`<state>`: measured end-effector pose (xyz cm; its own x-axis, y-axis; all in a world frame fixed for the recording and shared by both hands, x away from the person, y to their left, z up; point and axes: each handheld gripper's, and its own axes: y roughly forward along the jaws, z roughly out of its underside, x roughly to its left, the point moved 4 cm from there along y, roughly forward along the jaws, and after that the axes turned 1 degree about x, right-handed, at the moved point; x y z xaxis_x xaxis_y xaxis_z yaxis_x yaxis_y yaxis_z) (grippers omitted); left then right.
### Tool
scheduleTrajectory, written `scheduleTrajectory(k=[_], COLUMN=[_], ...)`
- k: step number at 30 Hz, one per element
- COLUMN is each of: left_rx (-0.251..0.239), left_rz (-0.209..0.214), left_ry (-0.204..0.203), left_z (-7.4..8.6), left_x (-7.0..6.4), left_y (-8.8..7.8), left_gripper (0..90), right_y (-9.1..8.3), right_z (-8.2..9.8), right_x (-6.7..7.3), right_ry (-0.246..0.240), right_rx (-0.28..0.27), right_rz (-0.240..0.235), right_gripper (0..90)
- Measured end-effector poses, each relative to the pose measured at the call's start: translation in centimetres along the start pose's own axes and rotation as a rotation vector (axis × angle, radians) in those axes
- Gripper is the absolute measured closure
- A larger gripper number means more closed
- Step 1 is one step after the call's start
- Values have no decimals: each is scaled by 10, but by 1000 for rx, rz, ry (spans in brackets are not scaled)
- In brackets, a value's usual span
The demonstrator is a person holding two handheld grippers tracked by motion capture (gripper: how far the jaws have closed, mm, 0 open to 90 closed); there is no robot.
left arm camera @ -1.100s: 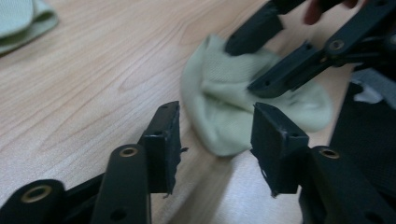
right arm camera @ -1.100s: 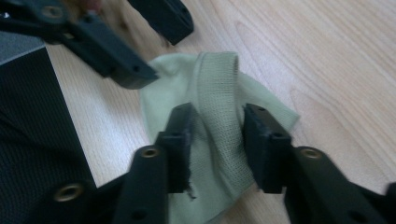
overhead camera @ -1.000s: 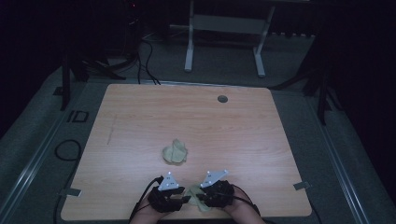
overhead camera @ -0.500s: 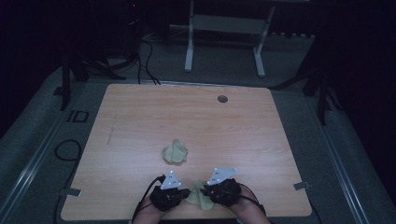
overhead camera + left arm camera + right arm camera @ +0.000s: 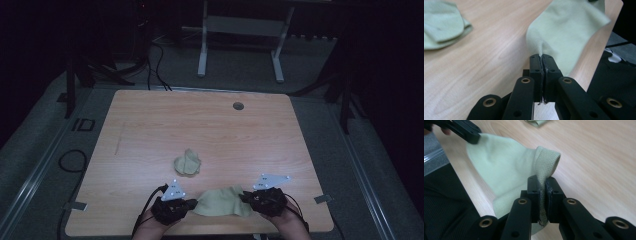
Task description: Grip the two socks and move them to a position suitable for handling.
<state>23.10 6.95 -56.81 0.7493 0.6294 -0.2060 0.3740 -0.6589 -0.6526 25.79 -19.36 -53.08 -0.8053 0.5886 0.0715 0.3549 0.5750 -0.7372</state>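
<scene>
A pale green sock hangs stretched between my two grippers near the front edge of the wooden table. My left gripper is shut on its left end, and the fabric rises from the pinched jaws. My right gripper is shut on the ribbed cuff end, which folds over the jaw tips. The sock's body runs across to the left gripper. A second pale green sock lies folded on the table just beyond.
A round cable hole sits near the table's far edge. The folded sock lies to the upper left in the left gripper view. Dark floor, cables and a white stand surround the table.
The right gripper has moved to the right and lifted slightly. The sock, earlier bunched between the close-set grippers, is now pulled out flat between them.
</scene>
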Motion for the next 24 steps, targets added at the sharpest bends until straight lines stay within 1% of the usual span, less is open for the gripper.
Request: scheduleTrajectory(k=[1, 2, 4, 5, 7, 9, 11, 12, 14, 15, 16, 18, 19, 21, 22, 24], left_rx=[20, 29, 34, 43, 67, 77, 70, 66, 63, 61, 57, 53, 49, 30, 23, 1], left_rz=[8, -5, 2, -1, 21, 25, 36, 52, 71, 89, 91, 100, 94, 90, 74, 46], left_ry=[-3, 0, -10, -7, -13, -8, -22, -28, -17, -17, -15, -9, -10, -10, -14, -15], left_z=[4, 6, 8, 9, 11, 14, 15, 15, 15, 16, 16, 15, 15, 15, 15, 15], left_x=[2, 3, 5, 6, 7, 8, 8, 8, 7, 6, 5, 3, 3, 4, 5, 8], left_y=[4, 5, 8, 10, 14, 17, 17, 17, 16, 16, 15, 14, 13, 10, 9, 4], left_gripper=[876, 875, 875, 875, 874, 870, 858, 836, 772, 745, 731, 669, 647, 558, 522, 401], right_y=[0, 4, 9, 13, 18, 22, 24, 24, 24, 23, 22, 20, 19, 16, 15, 13], right_z=[4, 12, 19, 22, 29, 33, 37, 38, 39, 39, 38, 36, 35, 30, 28, 21], right_x=[-3, -6, -8, -8, -9, -11, -14, -15, -16, -17, -18, -20, -20, -21, -21, -20], right_ry=[12, 36, 45, 51, 55, 58, 66, 66, 70, 73, 74, 79, 76, 67, 63, 50], right_rx=[6, 29, 50, 65, 89, 111, 118, 122, 122, 121, 118, 109, 105, 96, 91, 79], right_rz=[4, -12, -15, -21, -24, -10, -7, -3, -3, 0, 3, -1, -3, -3, -7, -17], right_gripper=[834, 833, 828, 822, 779, 753, 704, 688, 645, 617, 607, 534, 507, 463, 430, 403])
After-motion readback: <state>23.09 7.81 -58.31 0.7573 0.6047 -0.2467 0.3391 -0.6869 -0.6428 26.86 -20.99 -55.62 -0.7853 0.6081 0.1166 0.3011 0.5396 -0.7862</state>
